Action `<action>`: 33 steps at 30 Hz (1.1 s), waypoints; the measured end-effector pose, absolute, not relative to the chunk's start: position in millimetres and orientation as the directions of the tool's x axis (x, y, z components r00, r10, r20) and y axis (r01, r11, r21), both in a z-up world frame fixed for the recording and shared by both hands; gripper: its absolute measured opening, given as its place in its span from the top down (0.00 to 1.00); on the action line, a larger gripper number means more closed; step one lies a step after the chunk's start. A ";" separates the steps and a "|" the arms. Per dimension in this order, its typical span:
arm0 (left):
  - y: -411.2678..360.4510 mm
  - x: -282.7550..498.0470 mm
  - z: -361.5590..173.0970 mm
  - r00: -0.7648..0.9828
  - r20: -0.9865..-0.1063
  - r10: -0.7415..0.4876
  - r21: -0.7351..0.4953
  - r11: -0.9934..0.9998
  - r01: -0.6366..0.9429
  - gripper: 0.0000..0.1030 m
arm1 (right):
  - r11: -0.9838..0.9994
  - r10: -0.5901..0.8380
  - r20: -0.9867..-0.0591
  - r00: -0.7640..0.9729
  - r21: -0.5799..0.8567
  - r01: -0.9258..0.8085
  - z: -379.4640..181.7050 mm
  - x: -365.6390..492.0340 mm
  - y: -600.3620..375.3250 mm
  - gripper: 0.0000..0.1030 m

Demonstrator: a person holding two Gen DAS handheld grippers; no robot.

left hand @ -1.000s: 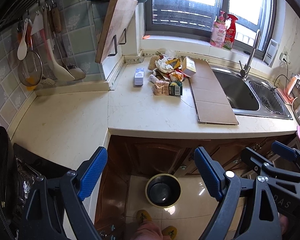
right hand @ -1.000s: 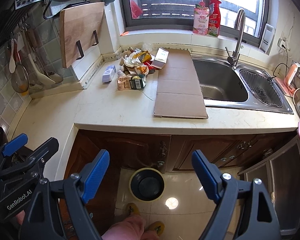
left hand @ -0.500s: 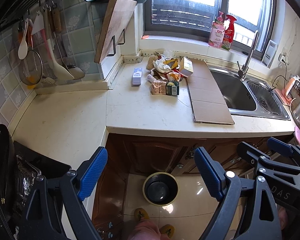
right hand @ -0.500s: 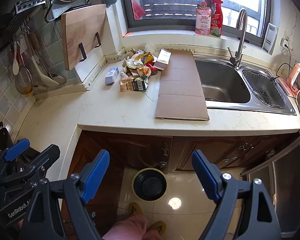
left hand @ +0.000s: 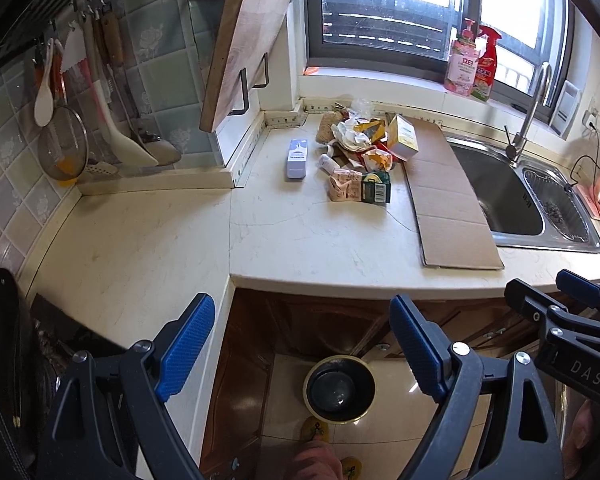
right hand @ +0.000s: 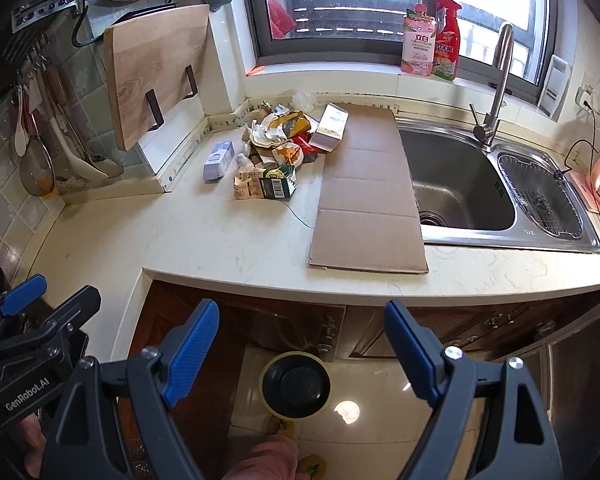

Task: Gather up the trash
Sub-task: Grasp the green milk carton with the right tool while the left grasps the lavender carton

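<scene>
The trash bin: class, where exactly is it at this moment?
In both wrist views the trash bin stands on the tiled floor at the foot of the wooden cabinets, below the counter edge and just ahead of the person's yellow slippers.

- Two grippers: the left gripper (left hand: pixel 300 352) and the right gripper (right hand: pixel 302 354), each with two blue pads.
- One bin (left hand: pixel 339 389), bottom centre of the frame.
- One cardboard sheet (left hand: pixel 448 196), right of centre.
- One trash pile (left hand: pixel 358 152), upper centre; its pieces overlap too much to count.
- One white box (left hand: pixel 297 158), apart from the pile, to its left.
- Two bottles: a pink bottle (left hand: pixel 463 62) and a red bottle (left hand: pixel 485 64), upper right.
- One faucet (left hand: pixel 530 108).
- One cutting board (left hand: pixel 242 48), upper left.
</scene>
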State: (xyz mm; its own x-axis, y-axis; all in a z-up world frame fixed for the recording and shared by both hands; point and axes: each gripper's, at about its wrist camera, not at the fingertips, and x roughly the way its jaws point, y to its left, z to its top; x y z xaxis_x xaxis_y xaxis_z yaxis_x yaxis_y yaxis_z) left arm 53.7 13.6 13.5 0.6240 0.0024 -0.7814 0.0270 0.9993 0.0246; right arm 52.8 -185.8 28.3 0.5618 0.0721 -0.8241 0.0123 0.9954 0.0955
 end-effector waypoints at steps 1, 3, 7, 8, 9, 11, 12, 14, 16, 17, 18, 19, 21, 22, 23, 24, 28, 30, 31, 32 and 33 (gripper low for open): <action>14.7 64.9 11.7 0.622 -0.783 0.002 0.025 0.999 0.029 0.15 | 0.995 0.076 -0.826 0.558 0.098 0.011 26.7 61.3 -185.9 0.17; 16.5 88.5 7.9 0.616 -0.787 -0.002 0.027 0.999 0.038 0.15 | 0.994 0.096 -0.828 0.553 0.111 -0.008 22.6 80.8 -186.7 0.17; 17.7 141.3 -3.5 0.607 -0.794 -0.002 0.047 0.997 0.064 0.15 | 0.994 0.107 -0.823 0.558 0.080 -0.073 12.6 128.6 -184.3 0.18; 17.7 157.3 -7.0 0.608 -0.794 0.005 0.060 0.996 0.071 0.15 | 0.994 0.105 -0.822 0.560 0.070 -0.084 9.6 142.0 -183.2 0.18; 17.6 169.8 -9.9 0.608 -0.794 0.009 0.070 0.995 0.077 0.15 | 0.993 0.112 -0.822 0.559 0.068 -0.100 5.9 158.1 -182.5 0.18; 17.0 198.0 -16.5 0.606 -0.796 0.015 0.089 0.992 0.092 0.15 | 0.991 0.120 -0.829 0.546 0.067 -0.117 -1.3 185.0 -181.3 0.26; 16.8 213.1 -20.6 0.604 -0.797 0.020 0.097 0.991 0.095 0.15 | 0.989 0.132 -0.832 0.539 0.072 -0.132 -4.7 199.5 -180.3 0.27; 18.5 242.6 -28.6 0.594 -0.804 0.024 0.105 0.989 0.102 0.15 | 0.983 0.156 -0.833 0.531 0.079 -0.164 -9.7 224.1 -177.1 0.27; 20.3 265.6 -35.4 0.585 -0.810 0.025 0.108 0.988 0.107 0.15 | 0.975 0.172 -0.830 0.530 0.068 -0.210 -14.0 245.4 -167.1 0.27; 20.9 276.0 -39.4 0.583 -0.812 0.027 0.111 0.988 0.110 0.15 | 0.968 0.184 -0.826 0.532 0.059 -0.243 -16.1 255.0 -161.0 0.27; 21.3 285.5 -43.9 0.580 -0.814 0.032 0.117 0.987 0.111 0.15 | 0.960 0.191 -0.827 0.529 0.045 -0.277 -20.1 265.6 -154.1 0.27; 21.5 294.1 -47.8 0.577 -0.816 0.037 0.123 0.986 0.110 0.15 | 0.953 0.193 -0.831 0.522 0.033 -0.301 -24.3 275.2 -147.6 0.27; 23.4 310.5 -56.7 0.570 -0.821 0.038 0.123 0.986 0.111 0.15 | 0.939 0.207 -0.840 0.501 0.027 -0.343 -35.5 293.0 -136.5 0.27; 24.1 315.9 -60.3 0.569 -0.822 0.035 0.120 0.986 0.112 0.15 | 0.935 0.211 -0.846 0.489 0.028 -0.354 -42.2 302.5 -131.9 0.27; 24.1 321.8 -64.2 0.568 -0.823 0.031 0.117 0.986 0.116 0.15 | 0.932 0.212 -0.853 0.477 0.030 -0.361 -48.6 310.8 -127.9 0.27; 23.8 326.1 -67.8 0.567 -0.823 0.031 0.119 0.986 0.119 0.15 | 0.929 0.216 -0.858 0.466 0.034 -0.367 -54.9 318.6 -124.7 0.27; 23.1 342.2 -80.9 0.562 -0.826 0.045 0.143 0.981 0.131 0.15 | 0.912 0.231 -0.881 0.412 0.049 -0.407 -78.3 342.7 -117.3 0.27; 23.9 346.2 -86.4 0.553 -0.832 0.041 0.142 0.980 0.141 0.15 | 0.900 0.236 -0.893 0.383 0.052 -0.433 -87.5 349.9 -113.5 0.27; 24.8 347.6 -88.5 0.549 -0.835 0.038 0.142 0.979 0.147 0.15 | 0.895 0.232 -0.900 0.370 0.048 -0.444 -91.7 352.7 -111.9 0.27; 25.2 349.2 -90.9 0.547 -0.836 0.037 0.143 0.978 0.153 0.15 | 0.887 0.230 -0.906 0.355 0.045 -0.459 -95.8 355.0 -109.5 0.27; 26.1 349.9 -92.3 0.546 -0.837 0.036 0.145 0.977 0.157 0.15 | 0.877 0.227 -0.914 0.337 0.042 -0.478 -100.3 355.8 -106.8 0.27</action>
State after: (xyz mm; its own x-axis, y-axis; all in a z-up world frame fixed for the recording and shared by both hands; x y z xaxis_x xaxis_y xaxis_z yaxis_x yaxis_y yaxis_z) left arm 349.9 26.1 -92.3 0.5462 0.0361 -0.8369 0.1570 0.9770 0.1445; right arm 355.8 -106.8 -100.3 0.3371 0.2271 -0.9137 -0.4783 0.8772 0.0415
